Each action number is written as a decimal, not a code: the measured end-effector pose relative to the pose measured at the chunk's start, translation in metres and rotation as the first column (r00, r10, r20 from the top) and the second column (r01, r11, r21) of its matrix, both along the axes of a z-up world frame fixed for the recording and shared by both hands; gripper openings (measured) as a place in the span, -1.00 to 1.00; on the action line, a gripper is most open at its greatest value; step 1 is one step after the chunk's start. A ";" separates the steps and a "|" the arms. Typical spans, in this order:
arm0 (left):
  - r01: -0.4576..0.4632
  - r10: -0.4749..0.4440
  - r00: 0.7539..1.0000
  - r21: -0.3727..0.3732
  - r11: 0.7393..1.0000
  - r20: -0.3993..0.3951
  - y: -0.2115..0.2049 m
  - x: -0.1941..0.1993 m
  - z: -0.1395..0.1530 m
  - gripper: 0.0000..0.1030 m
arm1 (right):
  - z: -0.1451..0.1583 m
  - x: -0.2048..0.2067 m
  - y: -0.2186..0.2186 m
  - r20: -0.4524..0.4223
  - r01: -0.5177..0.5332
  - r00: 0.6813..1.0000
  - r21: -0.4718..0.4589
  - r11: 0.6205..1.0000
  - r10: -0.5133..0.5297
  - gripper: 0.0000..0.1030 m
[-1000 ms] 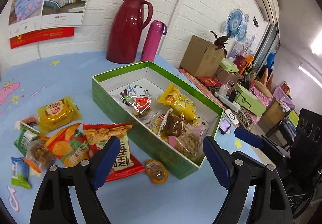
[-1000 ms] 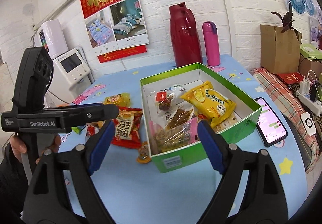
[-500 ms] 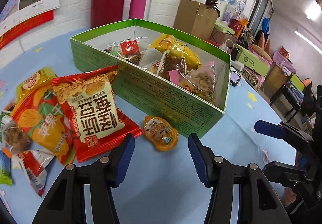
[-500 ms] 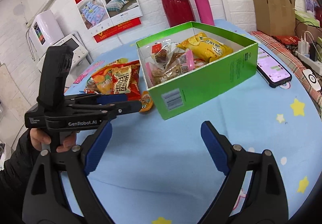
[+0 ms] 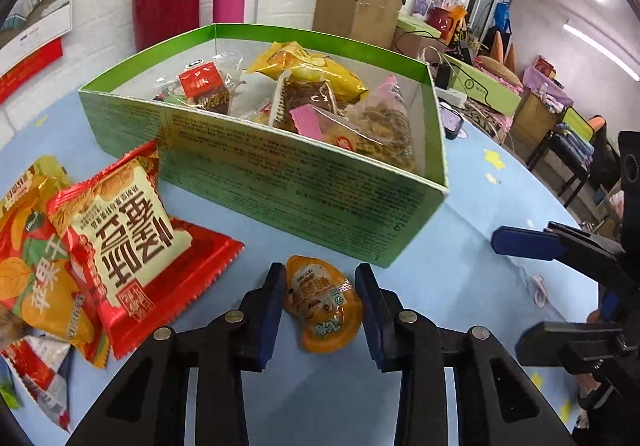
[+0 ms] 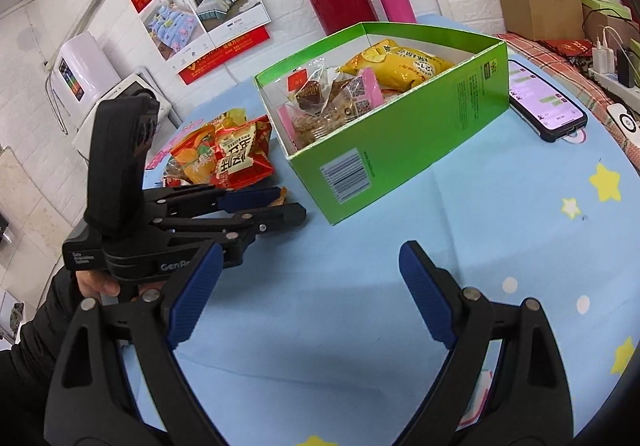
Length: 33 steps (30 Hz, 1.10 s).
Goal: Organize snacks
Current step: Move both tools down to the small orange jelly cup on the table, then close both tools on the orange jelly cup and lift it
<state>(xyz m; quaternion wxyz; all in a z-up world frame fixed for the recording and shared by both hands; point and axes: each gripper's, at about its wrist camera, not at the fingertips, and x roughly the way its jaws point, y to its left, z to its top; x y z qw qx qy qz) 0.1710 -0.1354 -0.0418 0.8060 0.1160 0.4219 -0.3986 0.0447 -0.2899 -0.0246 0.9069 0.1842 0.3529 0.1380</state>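
Straddling the orange jelly cup (image 5: 323, 304) at the lower centre of the left wrist view, the left gripper (image 5: 320, 306) is seen with its blue pads set on either side of the cup, the left pad at its edge and the right pad just beside it; whether firm contact is made cannot be told, so the claw is judged as closing rather than gripping. The cup lies flat on the blue tablecloth (image 5: 460, 246), its long axis running from upper left to lower right between the pads, just below the near wall of the green box (image 5: 304, 181). At the left of that frame, a red snack packet (image 5: 132, 246) with large Chinese characters is laid over an orange one (image 5: 36, 270); fine print on the box wall cannot be read. In the right wrist view, "GenRo" is read on the left tool at mid left, a barcode is shown on the box end, and the right gripper (image 6: 312, 294) is held wide open and empty at the lower centre, well apart from the cup, so the left is clearly nearer. A lit phone (image 6: 544, 105) lies at the right.
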 end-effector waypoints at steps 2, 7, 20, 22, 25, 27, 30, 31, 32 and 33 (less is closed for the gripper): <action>0.008 -0.008 1.000 0.000 1.000 -0.002 0.003 -0.012 0.000 -0.31 | 0.000 -0.001 0.001 0.001 -0.009 1.000 0.002 1.000 0.009 0.75; -0.018 0.014 0.996 -0.049 0.999 -0.083 0.024 -0.041 -0.002 -0.29 | -0.001 -0.007 0.007 -0.007 -0.037 0.999 -0.006 0.999 0.037 0.75; -0.257 0.124 0.899 -0.277 0.926 -0.419 0.090 -0.037 -0.014 -0.06 | -0.010 -0.011 0.052 -0.049 -0.220 0.975 -0.032 0.975 0.219 0.57; -0.237 0.102 0.899 -0.278 0.931 -0.425 0.088 -0.041 -0.016 -0.11 | -0.013 -0.010 0.062 -0.062 -0.252 0.967 -0.062 0.966 0.249 0.38; -0.223 0.077 0.894 -0.288 0.931 -0.442 0.086 -0.044 -0.019 -0.14 | -0.017 -0.008 0.073 -0.081 -0.285 0.957 -0.090 0.954 0.278 0.22; -0.219 0.072 0.893 -0.289 0.932 -0.444 0.081 -0.043 -0.019 -0.16 | -0.019 -0.008 0.075 -0.084 -0.294 0.954 -0.095 0.951 0.286 0.18; -0.209 0.064 0.895 -0.289 0.934 -0.442 0.080 -0.043 -0.018 -0.17 | -0.019 -0.005 0.077 -0.083 -0.298 0.953 -0.103 0.949 0.290 0.07; -0.208 0.062 0.895 -0.290 0.934 -0.443 0.080 -0.042 -0.018 -0.17 | -0.018 -0.004 0.077 -0.084 -0.299 0.953 -0.109 0.948 0.291 0.03; -0.208 0.061 0.894 -0.290 0.934 -0.443 0.079 -0.041 -0.018 -0.17 | -0.019 -0.004 0.078 -0.085 -0.301 0.952 -0.114 0.947 0.292 0.00; -0.207 0.062 0.895 -0.288 0.935 -0.442 0.077 -0.041 -0.018 -0.23 | -0.019 -0.003 0.079 -0.086 -0.306 0.951 -0.117 0.945 0.297 -0.07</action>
